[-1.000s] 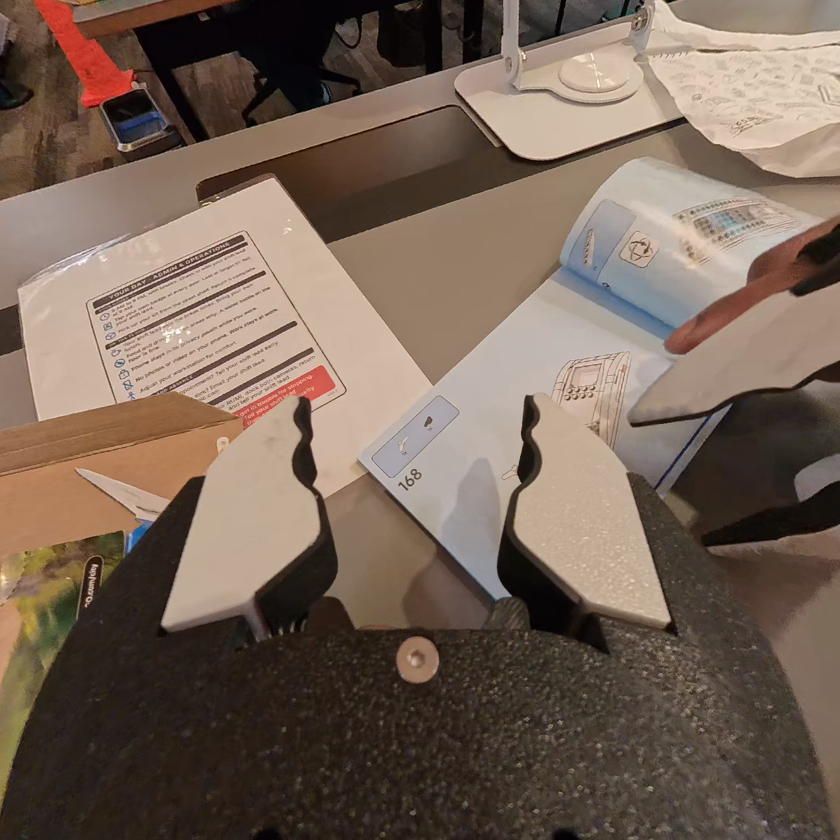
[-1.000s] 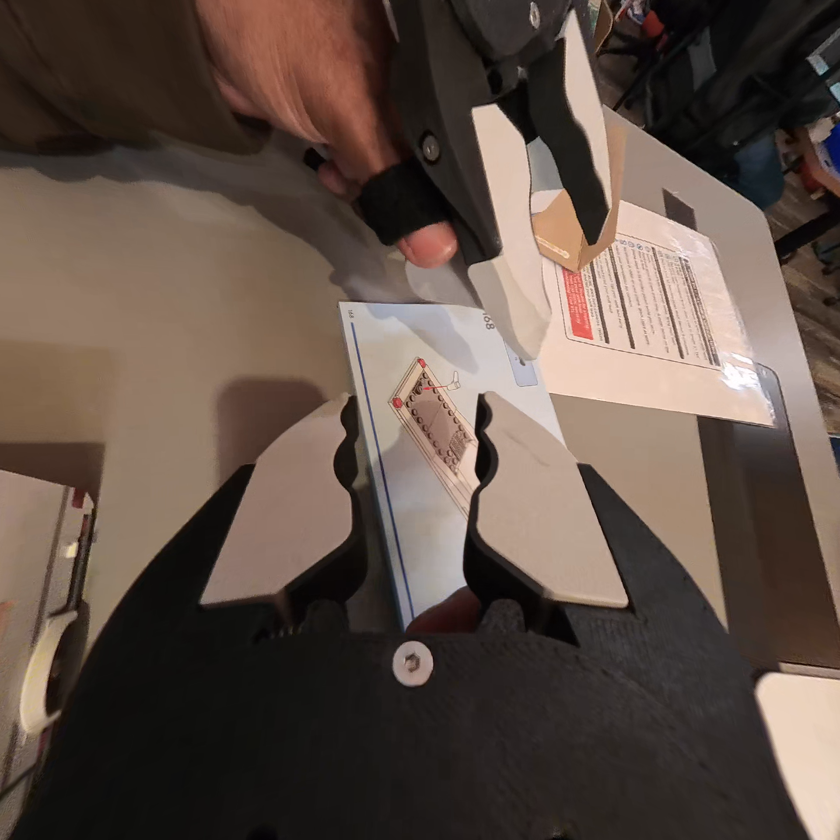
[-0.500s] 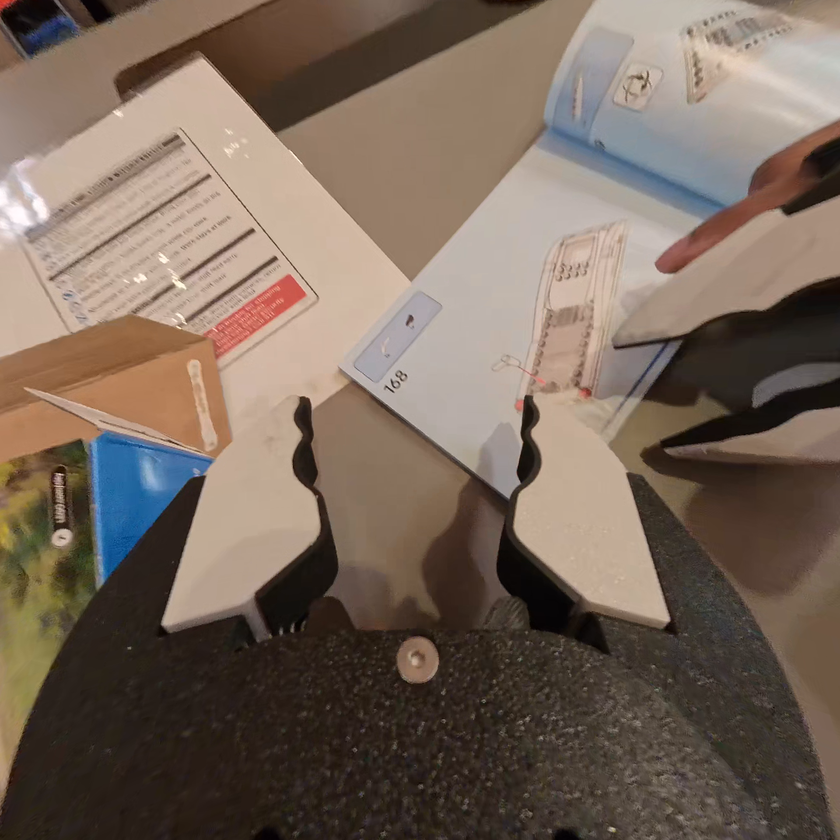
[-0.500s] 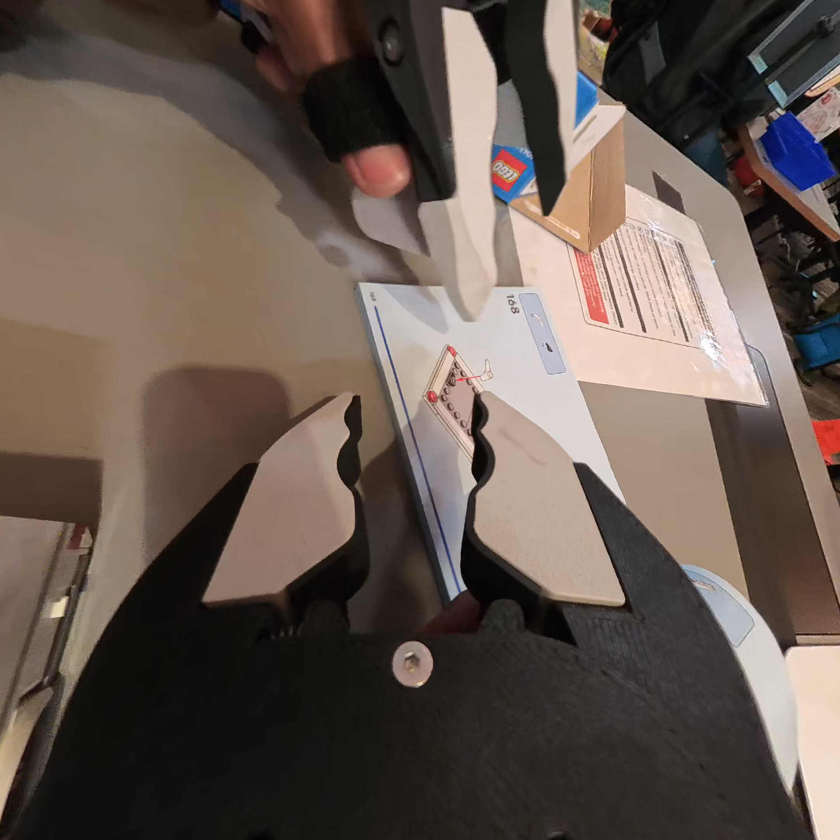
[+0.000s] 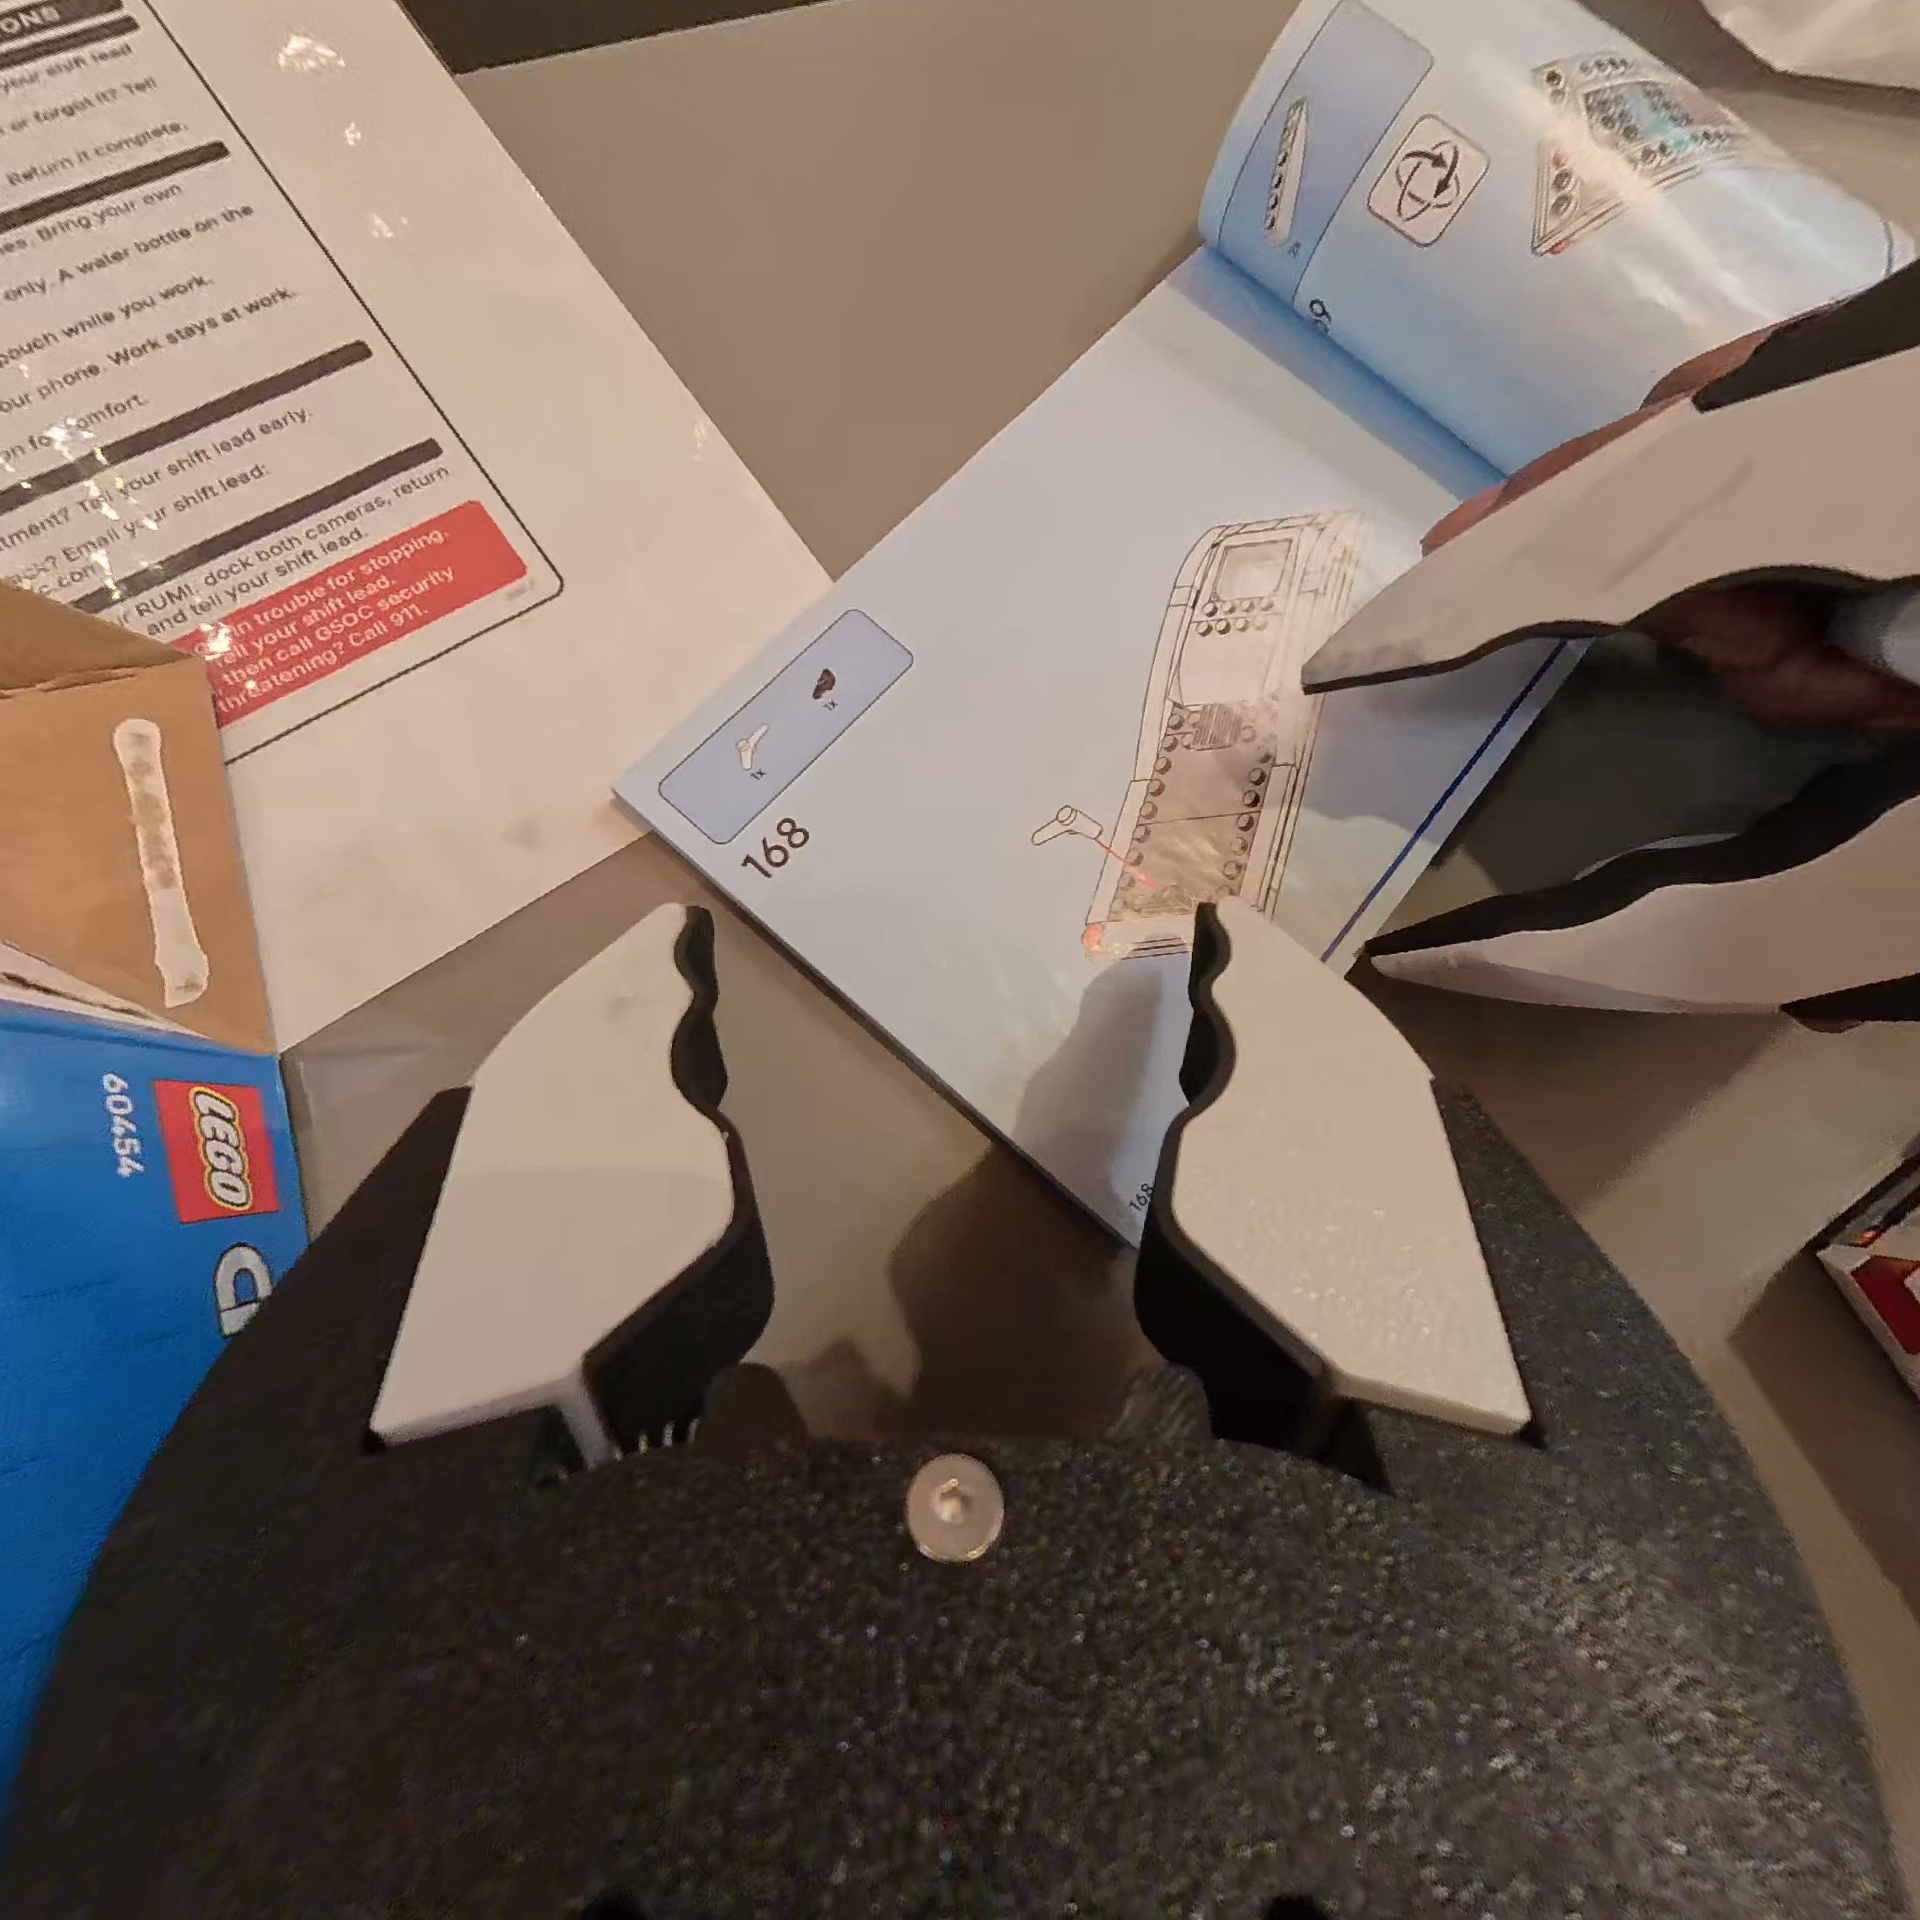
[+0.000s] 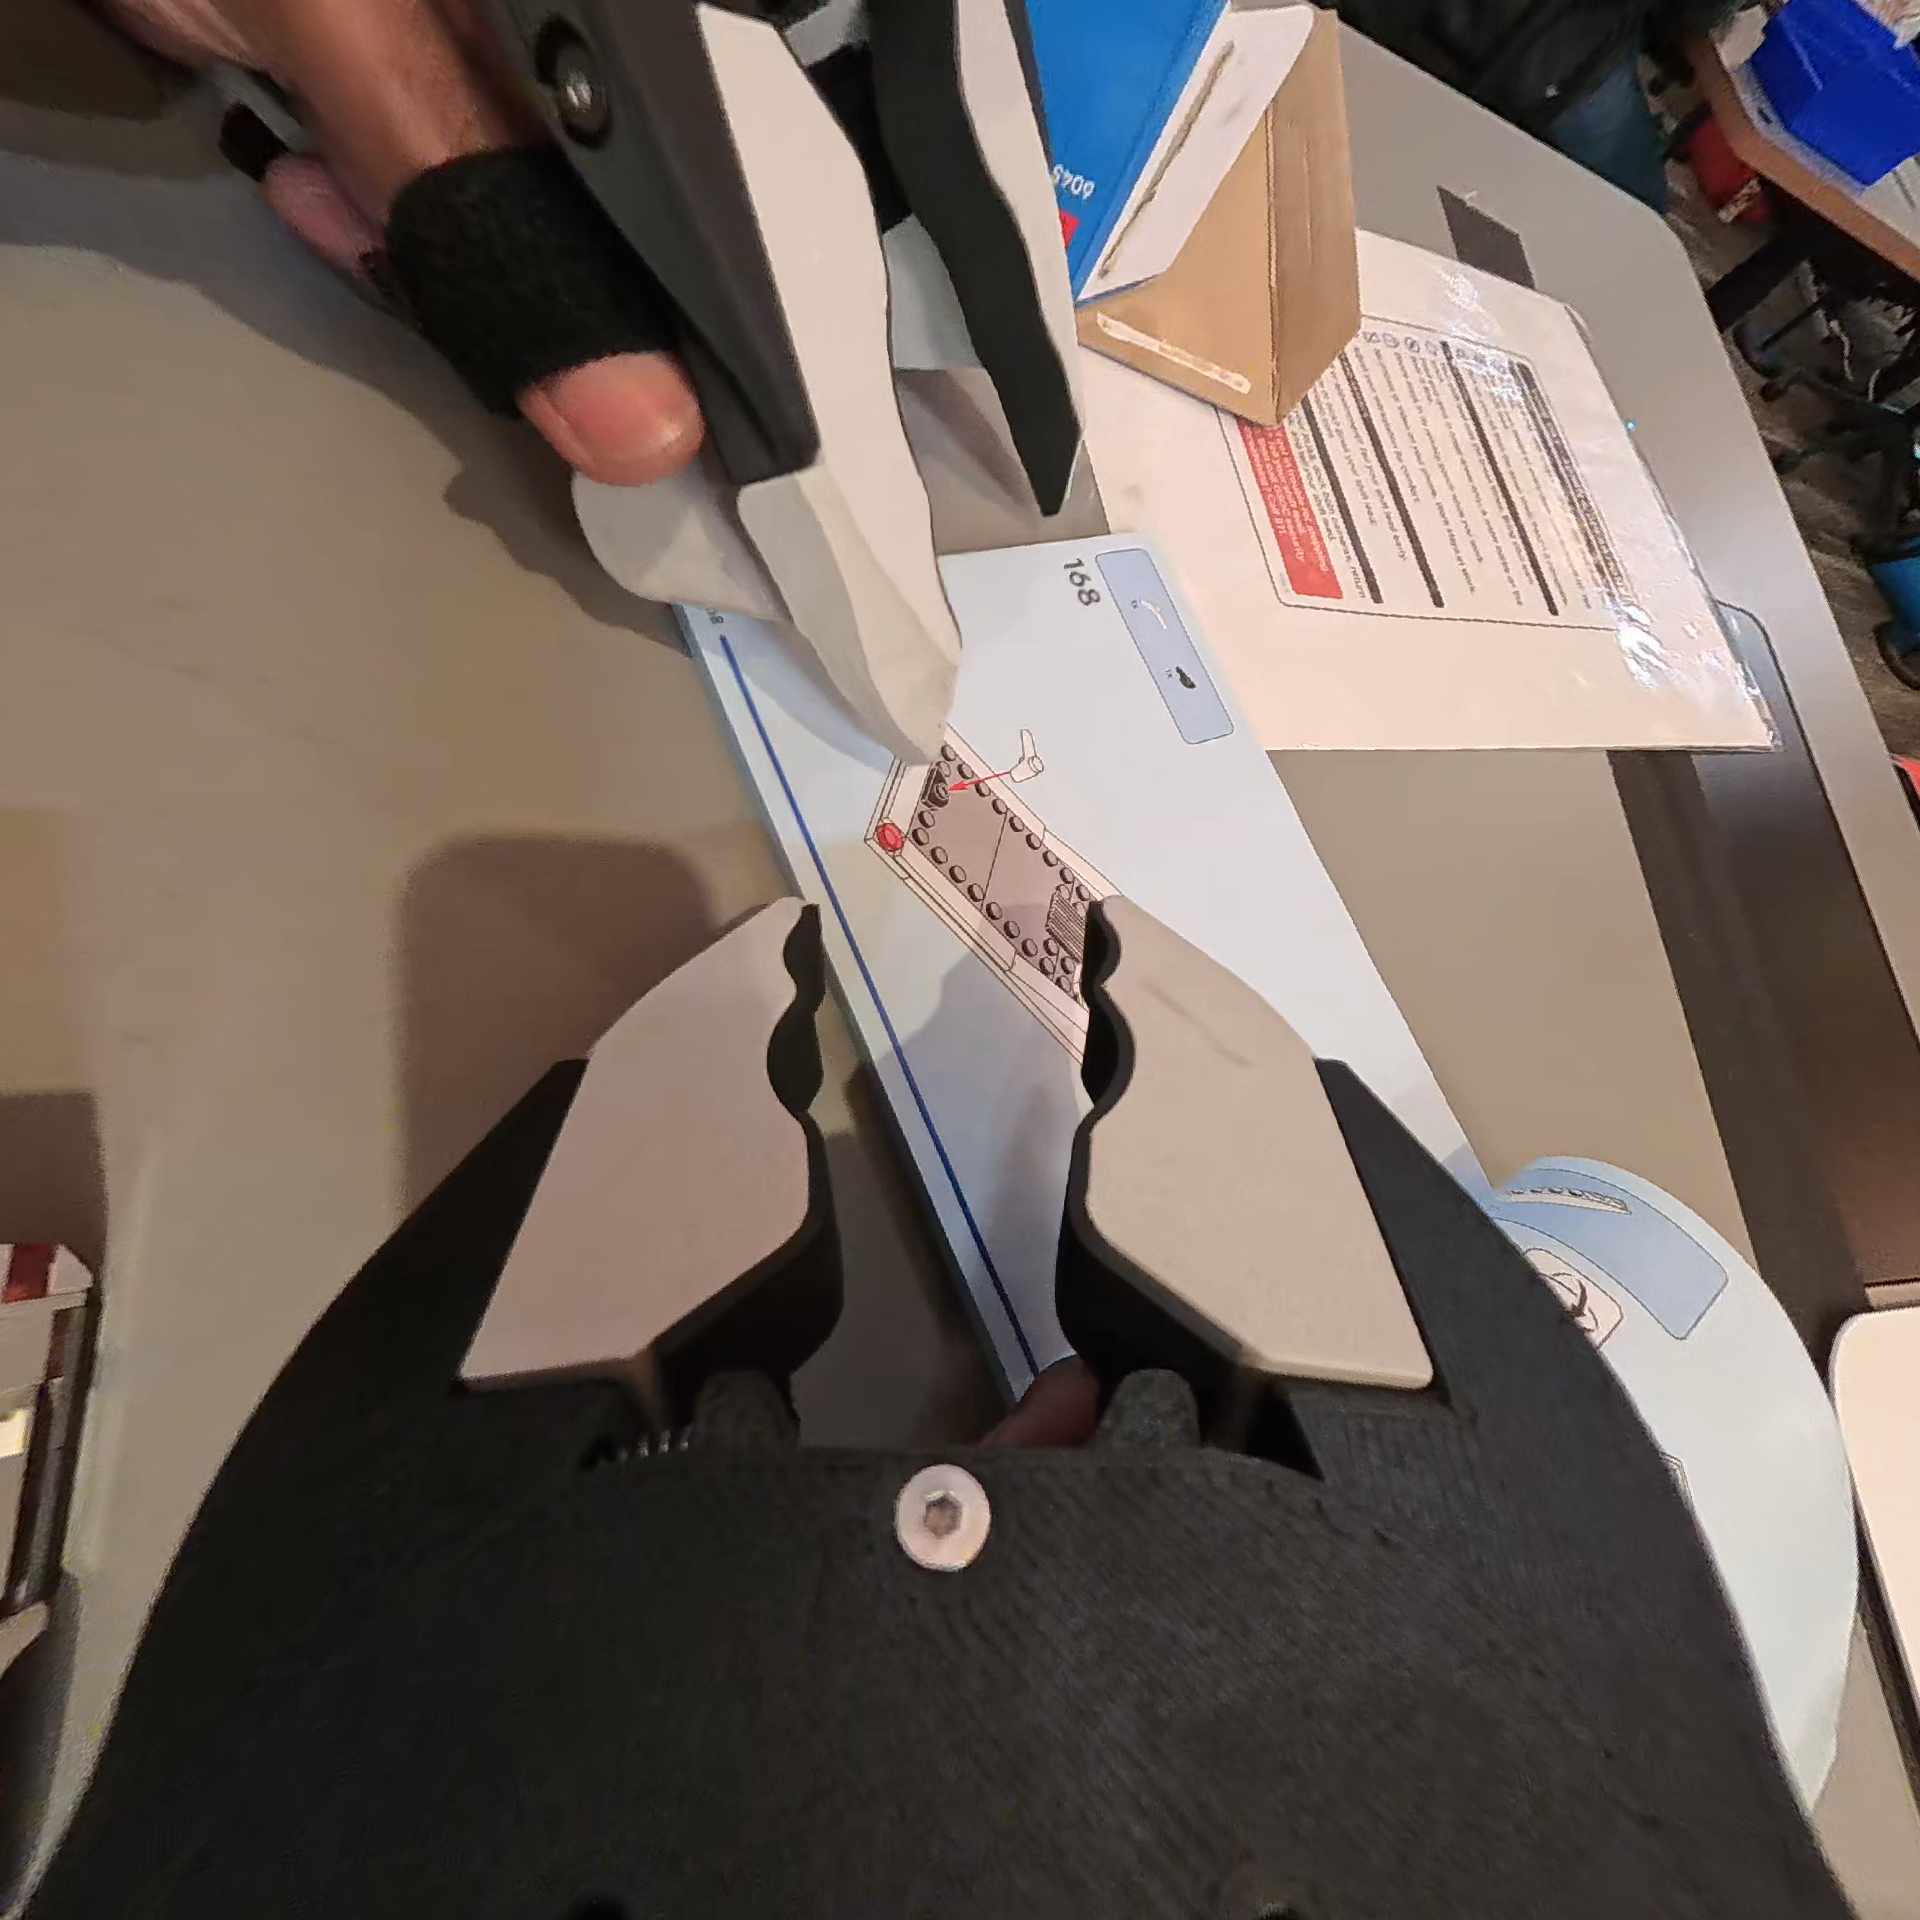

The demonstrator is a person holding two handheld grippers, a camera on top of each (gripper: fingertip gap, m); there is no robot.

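An open light-blue instruction booklet (image 5: 987, 675) lies flat on the grey table (image 5: 883, 260), its right-hand page curling up. My left gripper (image 5: 948, 925) is open and empty, low over the booklet's near corner. In the right wrist view, one of the left gripper's (image 6: 987, 613) fingertips (image 6: 914, 707) is down at the page beside the printed drawing. My right gripper (image 6: 951, 920) is open. Its fingers straddle the booklet's (image 6: 1195, 883) blue-lined edge without pressing on it. It also shows in the left wrist view (image 5: 1335, 816) at the right.
A laminated printed sheet (image 5: 364, 416) lies left of the booklet. A blue toy box with a brown cardboard flap (image 5: 104, 779) sits at the left, and also shows in the right wrist view (image 6: 1226, 291). A person's hand (image 6: 582, 384) holds the left gripper.
My left gripper has moved forward and down, closer to the booklet's page. My right gripper has shifted a little along the booklet's edge. Both jaws stayed about as wide.
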